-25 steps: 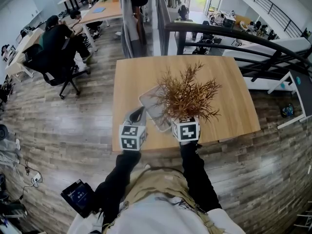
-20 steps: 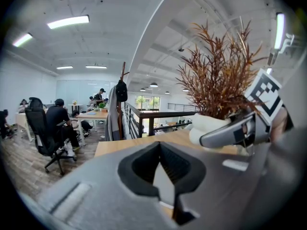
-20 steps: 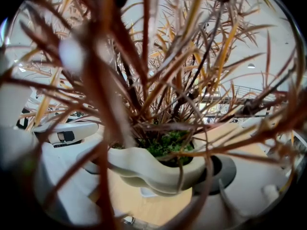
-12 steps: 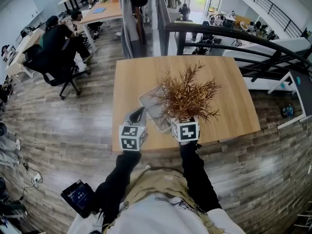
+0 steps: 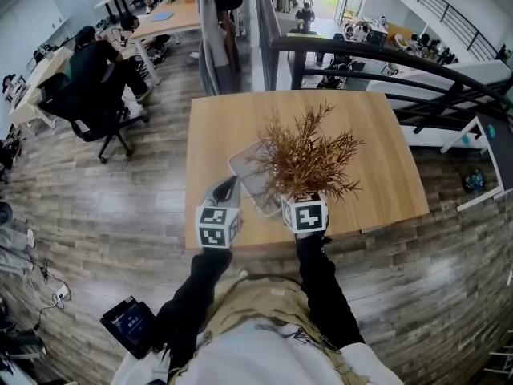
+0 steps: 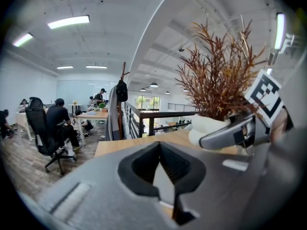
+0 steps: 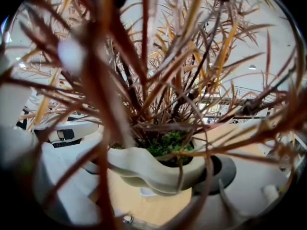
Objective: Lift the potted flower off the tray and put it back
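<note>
- Wooden table [image 5: 370,135] bears tray [image 5: 245,167].
- Left gripper [image 5: 224,189], tray's 7 o'clock: jaws nearly together on its edge.
- Right gripper [image 5: 302,201], 5 o'clock: jaws clamp pot [image 7: 156,170].

One potted flower [image 5: 304,163], one tray [image 5: 244,168] — two tools [image 5: 228,188] [image 5: 302,199].

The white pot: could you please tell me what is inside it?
Green moss fills the white pot around the reddish-brown stems. Whatever lies beneath the moss is covered.
</note>
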Available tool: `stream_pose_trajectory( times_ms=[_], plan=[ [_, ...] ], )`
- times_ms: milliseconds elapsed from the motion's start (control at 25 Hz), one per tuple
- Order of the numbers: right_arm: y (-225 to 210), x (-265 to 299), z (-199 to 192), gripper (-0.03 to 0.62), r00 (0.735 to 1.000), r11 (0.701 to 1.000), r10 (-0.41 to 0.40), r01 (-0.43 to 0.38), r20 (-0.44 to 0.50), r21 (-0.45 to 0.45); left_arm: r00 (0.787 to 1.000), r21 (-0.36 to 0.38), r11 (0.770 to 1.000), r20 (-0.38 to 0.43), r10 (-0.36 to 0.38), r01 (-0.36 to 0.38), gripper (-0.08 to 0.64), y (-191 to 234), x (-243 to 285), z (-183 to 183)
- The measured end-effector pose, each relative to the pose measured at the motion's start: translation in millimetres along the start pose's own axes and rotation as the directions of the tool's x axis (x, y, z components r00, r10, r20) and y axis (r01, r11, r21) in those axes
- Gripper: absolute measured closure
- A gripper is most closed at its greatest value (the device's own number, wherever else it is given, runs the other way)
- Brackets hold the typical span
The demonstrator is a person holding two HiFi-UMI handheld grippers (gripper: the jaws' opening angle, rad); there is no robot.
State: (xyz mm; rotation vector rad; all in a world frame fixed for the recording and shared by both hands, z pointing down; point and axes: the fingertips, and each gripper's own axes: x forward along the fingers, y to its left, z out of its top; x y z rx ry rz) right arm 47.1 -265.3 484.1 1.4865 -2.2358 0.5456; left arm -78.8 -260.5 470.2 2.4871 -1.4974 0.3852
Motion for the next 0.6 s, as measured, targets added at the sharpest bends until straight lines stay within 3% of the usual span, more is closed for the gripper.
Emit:
stream_pose_trajectory(
  times_ms=[600],
  plan=[
    [-0.9, 1.4, 0.7, 0.075, 1.000, 1.000, 0.000, 0.000, -0.002, -0.013, 1.000, 0.000, 1.000, -0.002, -0.003, 0.003, 0.558, -0.8, 1.1, -1.7]
  ],
)
